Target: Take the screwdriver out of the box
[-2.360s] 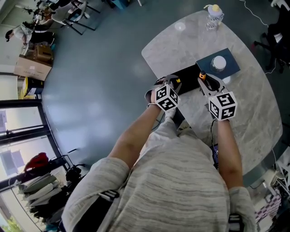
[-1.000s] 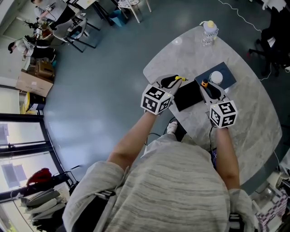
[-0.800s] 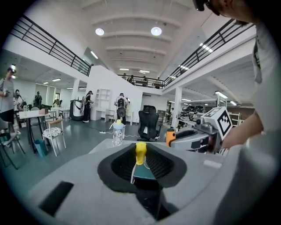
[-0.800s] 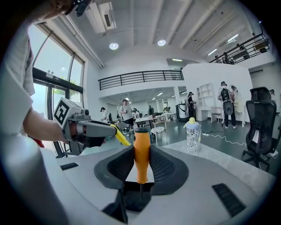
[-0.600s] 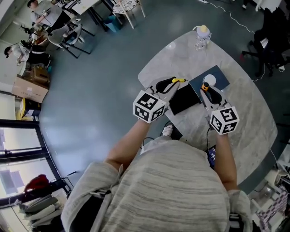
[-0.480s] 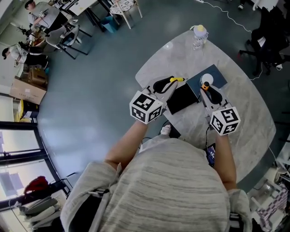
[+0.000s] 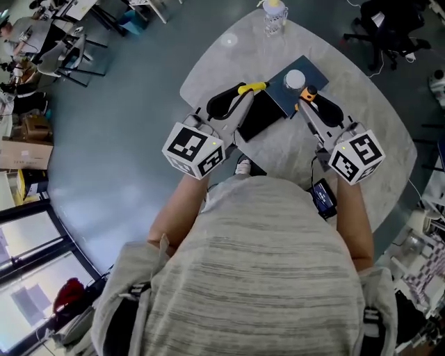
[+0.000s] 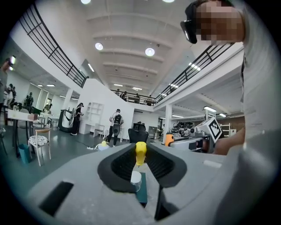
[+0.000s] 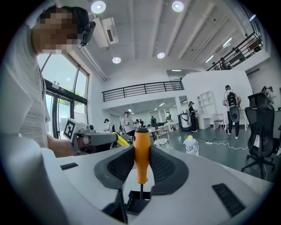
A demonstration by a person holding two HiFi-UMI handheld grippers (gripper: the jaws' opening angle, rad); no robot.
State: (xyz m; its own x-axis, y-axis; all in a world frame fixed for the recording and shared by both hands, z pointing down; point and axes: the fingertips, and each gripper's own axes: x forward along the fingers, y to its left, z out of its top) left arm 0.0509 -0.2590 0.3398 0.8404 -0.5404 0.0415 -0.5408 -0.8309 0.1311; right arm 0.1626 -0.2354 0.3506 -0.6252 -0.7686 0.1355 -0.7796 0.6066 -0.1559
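Note:
Two screwdrivers are held up above the black box (image 7: 259, 116), which lies on the marble table (image 7: 368, 90). My left gripper (image 7: 238, 94) is shut on a yellow-handled screwdriver (image 7: 252, 87), whose handle (image 8: 140, 151) stands upright between the jaws of the left gripper (image 8: 140, 159). My right gripper (image 7: 311, 103) is shut on an orange-handled screwdriver (image 7: 306, 92). In the right gripper view the orange handle (image 9: 141, 159) sits in the right gripper (image 9: 141, 167), its shaft pointing down over the box (image 9: 136, 200). Each gripper shows in the other's view.
A dark blue pad (image 7: 311, 67) with a white round object (image 7: 295, 78) lies just beyond the box. A small bottle (image 7: 273, 10) stands at the table's far edge. A phone-like device (image 7: 323, 197) is near the person's right side. Chairs and people are in the hall around.
Both grippers have risen above the table, each carrying its screwdriver up away from the black box. The head view has swung so that the table sits higher in the picture.

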